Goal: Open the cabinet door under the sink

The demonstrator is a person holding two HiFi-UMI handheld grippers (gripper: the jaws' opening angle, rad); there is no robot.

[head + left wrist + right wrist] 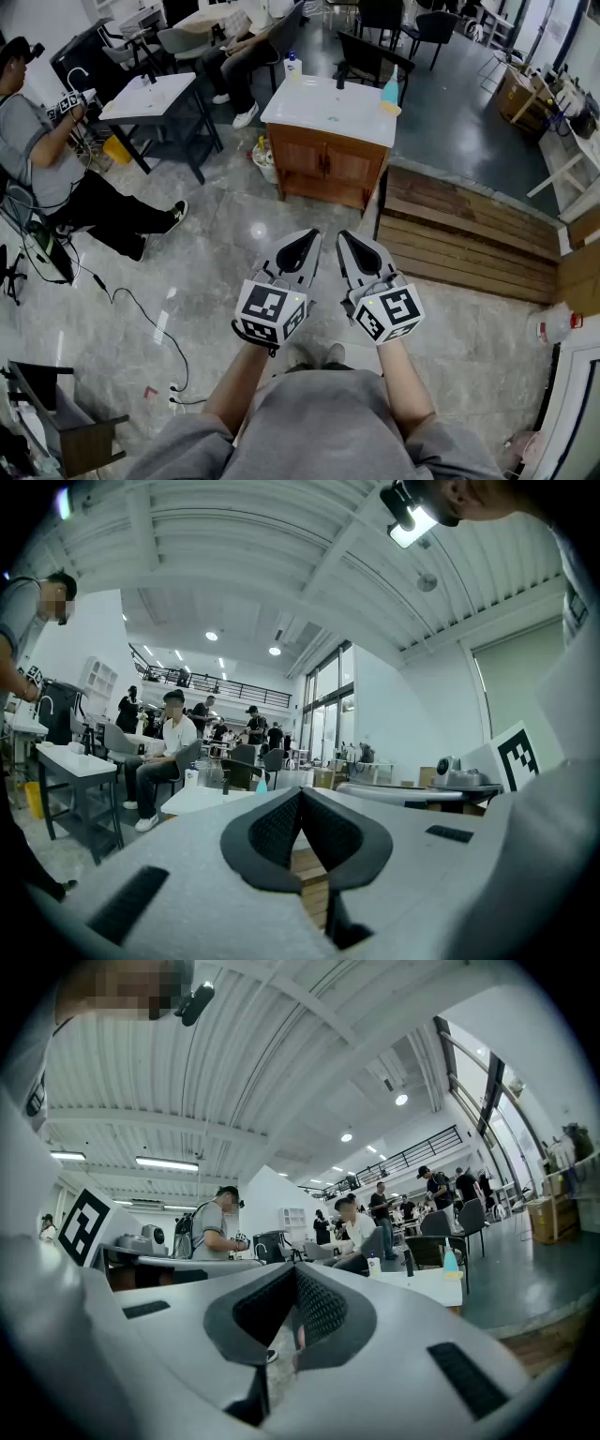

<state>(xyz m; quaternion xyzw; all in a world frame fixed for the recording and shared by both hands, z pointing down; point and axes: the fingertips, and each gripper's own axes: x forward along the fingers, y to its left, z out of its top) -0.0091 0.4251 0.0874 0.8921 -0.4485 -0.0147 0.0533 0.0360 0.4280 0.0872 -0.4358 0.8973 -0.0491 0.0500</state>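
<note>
The sink cabinet (pixel 323 161) is a brown wooden unit with a white basin top (pixel 328 108), standing across the grey floor at the top centre of the head view. Both of its doors look closed. A black faucet (pixel 340 75) and a blue bottle (pixel 390 94) stand on the top. My left gripper (pixel 307 236) and right gripper (pixel 345 237) are held side by side close to my body, well short of the cabinet and pointing toward it. Each one's fingertips meet, with nothing between them. The white top (pixel 427 1283) also shows past my right gripper (pixel 295 1274).
A low wooden platform (pixel 469 234) lies right of the cabinet. A second white-topped stand (pixel 155 94) is at the left, with a seated person (pixel 56 159) beside it. Cables (pixel 141 309) trail over the floor at the left. A dark rack (pixel 47 412) sits at the bottom left.
</note>
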